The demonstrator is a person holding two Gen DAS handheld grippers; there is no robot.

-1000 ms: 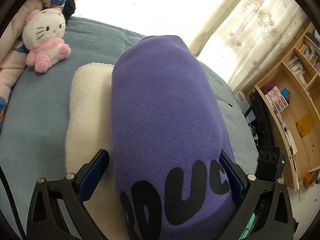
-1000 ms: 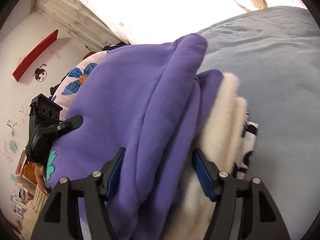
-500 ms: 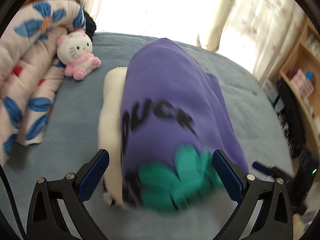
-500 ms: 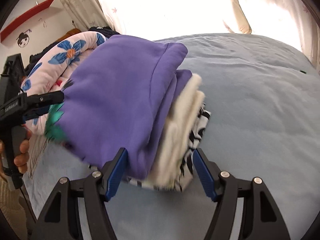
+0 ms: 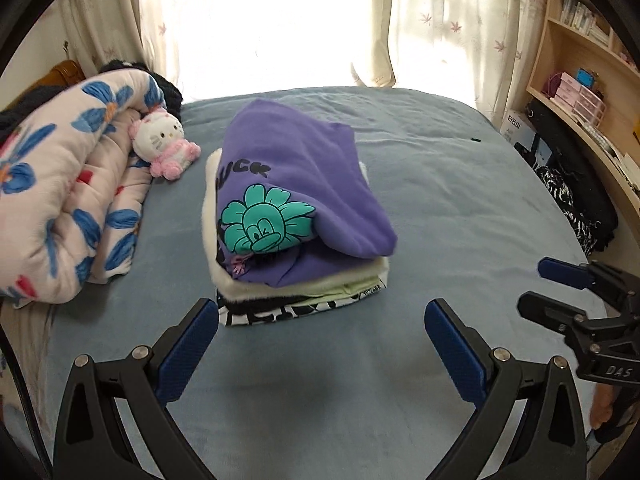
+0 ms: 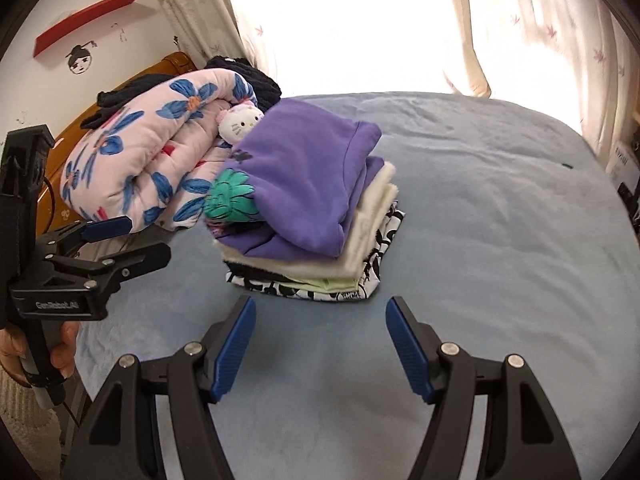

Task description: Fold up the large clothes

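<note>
Risk: I think the hoodie [image 5: 296, 184] could slump. Its top fold bulges and sits loose on the pile [image 6: 316, 276], so a nudge might tip it.
Hoodie: folded, topmost on the pile, mid-bed [image 5: 460, 208], near the plush [image 5: 164, 144].
Left gripper [image 5: 320, 344]: jaws wide apart, holding nothing, just short of the pile.
Right gripper [image 6: 320, 344]: jaws apart, empty, touching nothing.

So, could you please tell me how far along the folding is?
Done: the purple hoodie lies folded on top of the stack on the bed. In hand: nothing; the left gripper and right gripper are open, clear of it. Left: no unfolded clothes visible.
</note>
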